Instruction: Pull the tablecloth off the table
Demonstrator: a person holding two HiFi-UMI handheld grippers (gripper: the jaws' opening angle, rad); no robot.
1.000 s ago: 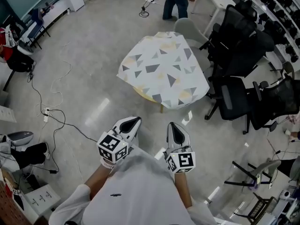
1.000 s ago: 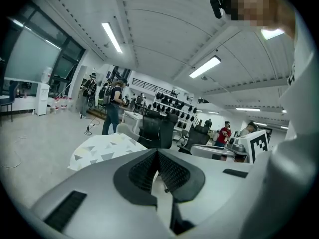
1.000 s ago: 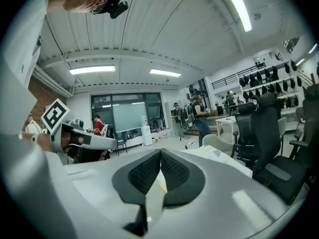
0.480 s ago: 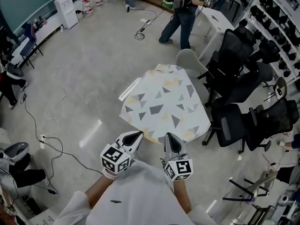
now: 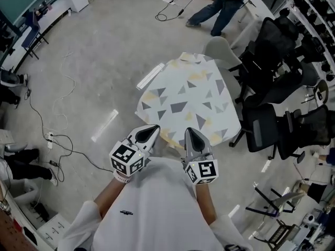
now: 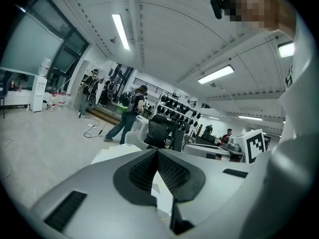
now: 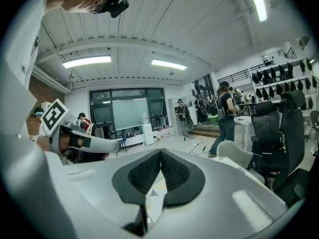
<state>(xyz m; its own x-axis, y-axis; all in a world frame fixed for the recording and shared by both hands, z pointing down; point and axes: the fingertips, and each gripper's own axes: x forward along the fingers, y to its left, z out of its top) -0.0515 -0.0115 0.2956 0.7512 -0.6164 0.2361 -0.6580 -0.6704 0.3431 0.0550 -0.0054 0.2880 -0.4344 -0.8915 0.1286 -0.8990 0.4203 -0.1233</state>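
A white tablecloth [image 5: 186, 103] printed with grey and yellow triangles covers a small table in the middle of the head view. Both grippers are held close to the person's chest, just short of the cloth's near edge. My left gripper [image 5: 150, 131] is shut with nothing between its jaws, and its tip hangs above the floor at the cloth's near left corner. My right gripper [image 5: 190, 133] is shut and empty too, its tip over the cloth's near edge. In the left gripper view the tablecloth [image 6: 117, 152] shows beyond the closed jaws. A sliver of the tablecloth [image 7: 152, 193] shows under the jaws in the right gripper view.
Black office chairs [image 5: 272, 124] crowd the table's right side, and a grey chair [image 5: 222, 48] stands at its far end. A person [image 5: 222, 7] walks beyond the table. Cables [image 5: 57, 137] run across the floor on the left. A white desk [image 5: 251, 14] is at the back right.
The view has closed in on the table, which now lies nearer the grippers. The person beyond it has moved toward the right. Both grippers stay shut, held as before.
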